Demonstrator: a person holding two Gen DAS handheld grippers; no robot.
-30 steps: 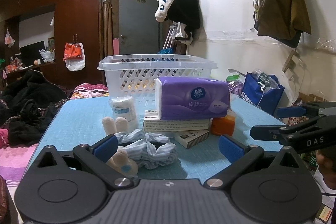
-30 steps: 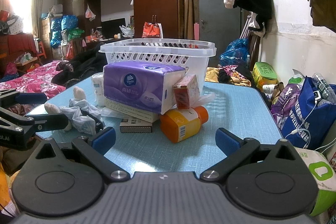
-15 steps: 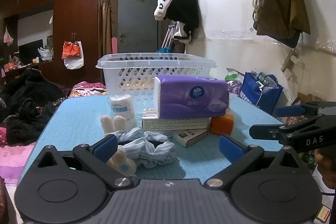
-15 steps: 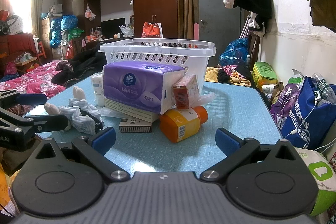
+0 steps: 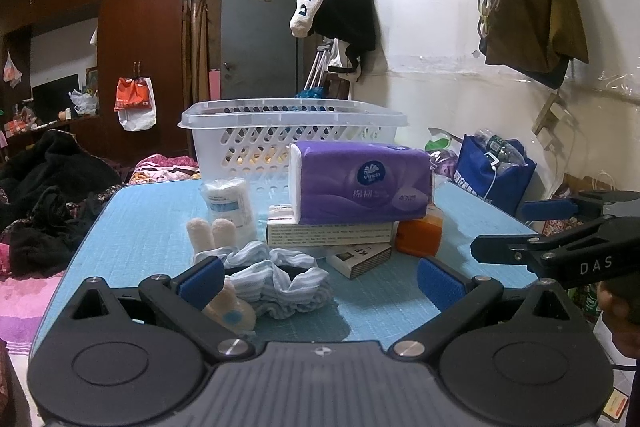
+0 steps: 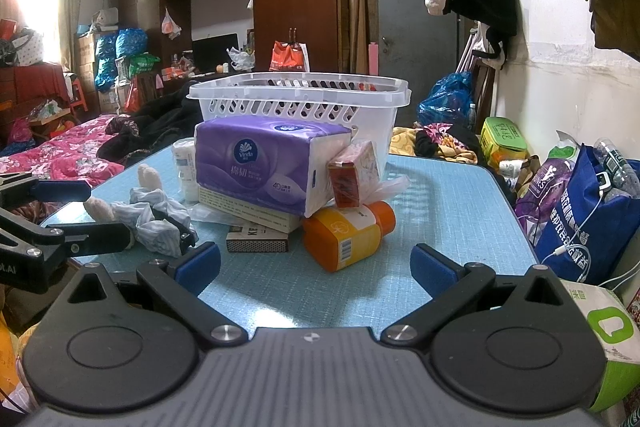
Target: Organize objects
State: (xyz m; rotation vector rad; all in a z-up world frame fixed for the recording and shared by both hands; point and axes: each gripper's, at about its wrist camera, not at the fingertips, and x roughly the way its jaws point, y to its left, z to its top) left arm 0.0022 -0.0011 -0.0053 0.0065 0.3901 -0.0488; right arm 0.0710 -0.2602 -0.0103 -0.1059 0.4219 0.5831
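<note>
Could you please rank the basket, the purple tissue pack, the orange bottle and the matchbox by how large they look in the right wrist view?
1. Basket, though it sits farthest back.
2. Tissue pack.
3. Orange bottle.
4. Matchbox, nearest the camera.

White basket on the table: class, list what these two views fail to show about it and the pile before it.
- White basket: contents, both views; its wall hides them.
- Flat box under the tissue pack: print too small.
- Orange bottle: left wrist view, mostly behind the pile.
</note>
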